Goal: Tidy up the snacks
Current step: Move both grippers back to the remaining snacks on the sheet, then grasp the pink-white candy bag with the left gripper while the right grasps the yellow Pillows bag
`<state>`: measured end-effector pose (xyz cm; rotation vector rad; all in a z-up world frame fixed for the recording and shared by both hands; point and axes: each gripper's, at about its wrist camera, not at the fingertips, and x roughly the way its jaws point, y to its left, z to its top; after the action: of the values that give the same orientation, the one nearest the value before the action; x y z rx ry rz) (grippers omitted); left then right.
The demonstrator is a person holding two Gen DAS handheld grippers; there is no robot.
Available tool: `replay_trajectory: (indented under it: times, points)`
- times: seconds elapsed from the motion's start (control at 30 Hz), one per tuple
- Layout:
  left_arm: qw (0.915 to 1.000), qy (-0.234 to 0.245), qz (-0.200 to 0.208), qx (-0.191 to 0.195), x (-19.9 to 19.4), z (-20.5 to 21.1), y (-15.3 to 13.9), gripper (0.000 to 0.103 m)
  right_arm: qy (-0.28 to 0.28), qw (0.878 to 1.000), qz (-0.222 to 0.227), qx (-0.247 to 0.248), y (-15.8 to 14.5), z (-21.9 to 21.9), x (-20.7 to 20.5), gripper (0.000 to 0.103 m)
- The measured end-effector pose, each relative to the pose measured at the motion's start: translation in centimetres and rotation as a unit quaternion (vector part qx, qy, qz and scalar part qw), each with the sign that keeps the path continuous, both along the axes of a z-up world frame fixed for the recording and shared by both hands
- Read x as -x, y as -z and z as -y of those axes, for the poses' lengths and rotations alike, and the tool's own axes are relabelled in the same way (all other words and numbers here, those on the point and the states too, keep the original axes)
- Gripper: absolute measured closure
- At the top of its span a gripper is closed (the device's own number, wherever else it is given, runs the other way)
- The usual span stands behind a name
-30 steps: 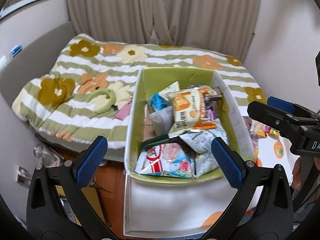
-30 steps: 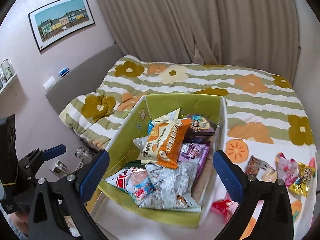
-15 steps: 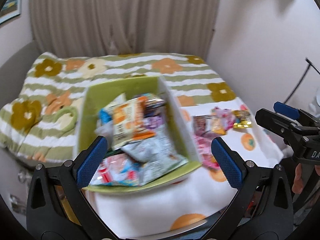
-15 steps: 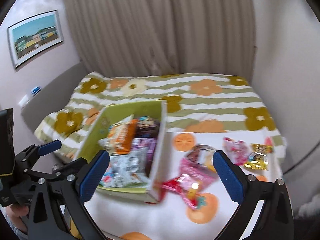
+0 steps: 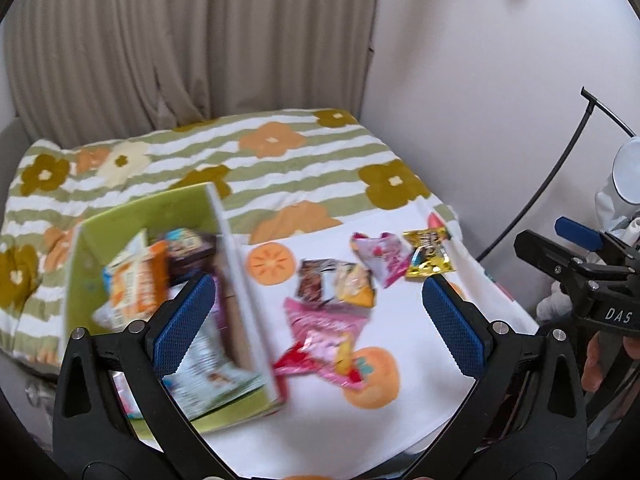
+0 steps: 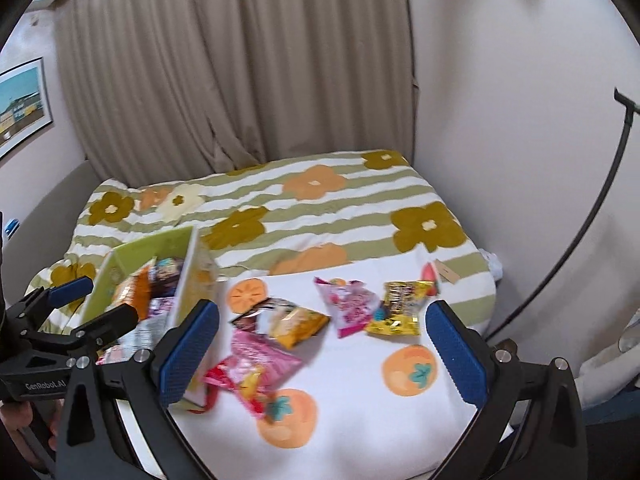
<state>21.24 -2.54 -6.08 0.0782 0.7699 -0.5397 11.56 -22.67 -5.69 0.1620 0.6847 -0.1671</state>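
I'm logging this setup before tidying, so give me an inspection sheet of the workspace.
Surface: white cloth with orange fruit prints over a striped floral bedspread.
Job's things: green box holding snack packets; loose on the cloth, gold packet, pink packet, yellow-brown packet, pink-red packet.
Clutter: nothing seen.
Grippers: left tool open, empty; right tool open, empty.
Cables: black cable along the right wall.
Surroundings: beige curtain, framed picture.

A home bedroom: a bed (image 6: 320,208) with a flowered, green-striped quilt fills the room, beige curtains (image 6: 240,80) hang at the far wall (fully drawn), a framed picture (image 6: 20,104) hangs left.
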Motion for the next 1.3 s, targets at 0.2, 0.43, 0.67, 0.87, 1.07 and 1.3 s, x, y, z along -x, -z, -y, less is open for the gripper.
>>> replay_trajectory:
  times: [0.2, 0.43, 0.67, 0.87, 1.07, 1.3]
  points:
    - [0.9992, 0.027, -0.030, -0.007, -3.7, 6.2, 1.9, 0.000, 0.017, 0.999, -0.025, -0.018, 1.9, 5.4, -1.8, 0.000]
    - [0.9951, 0.059, -0.077, -0.021, -9.0, 12.7, 5.7, 0.000, 0.018, 0.998, -0.061, -0.029, 5.0, 10.2, -4.9, 0.000]
    - [0.9805, 0.082, -0.173, -0.044, -14.8, 18.1, 12.1, 0.001, -0.003, 0.993, -0.112, -0.041, 9.5, 13.6, -9.1, 0.000]
    - [0.9634, 0.094, -0.240, -0.076, -17.5, 20.8, 17.5, 0.001, -0.044, 0.987, -0.155, -0.024, 13.8, 13.7, -12.4, 0.000]
    - [0.9535, 0.089, -0.275, -0.084, -18.8, 22.2, 20.8, 0.001, -0.078, 0.980, -0.181, -0.019, 17.1, 13.3, -14.5, 0.000]
    - [0.9451, 0.089, -0.301, -0.092, -19.2, 23.2, 23.1, 0.027, -0.083, 0.976, -0.200, -0.030, 19.2, 14.0, -15.7, 0.007]
